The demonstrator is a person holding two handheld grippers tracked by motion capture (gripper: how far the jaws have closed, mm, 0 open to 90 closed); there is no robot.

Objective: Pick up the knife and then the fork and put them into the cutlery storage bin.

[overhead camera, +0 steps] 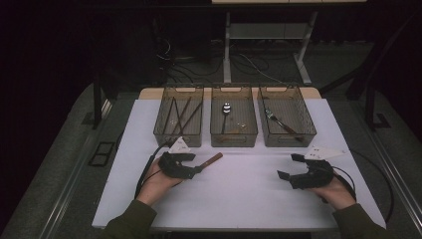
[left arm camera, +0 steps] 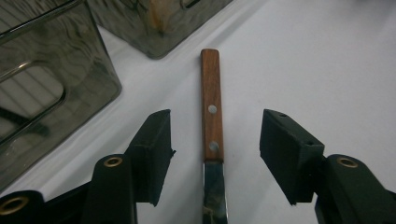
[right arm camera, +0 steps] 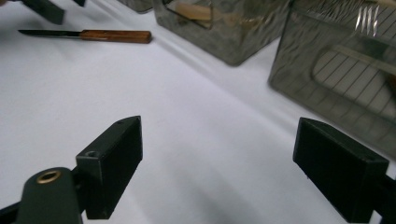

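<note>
Looking at the wooden-handled knife first: we see it flat on the white table, handle pointing at the trays, blade running back between the jaws of our left gripper. Jaws are wide and clear of the knife on both sides, nothing clamped. In the high view the knife sits just in front of the middle tray, which holds a spoon. Left tray holds chopsticks, right tray a fork. Our right gripper hovers well apart over bare table, jaws wide, gripping nothing.
</note>
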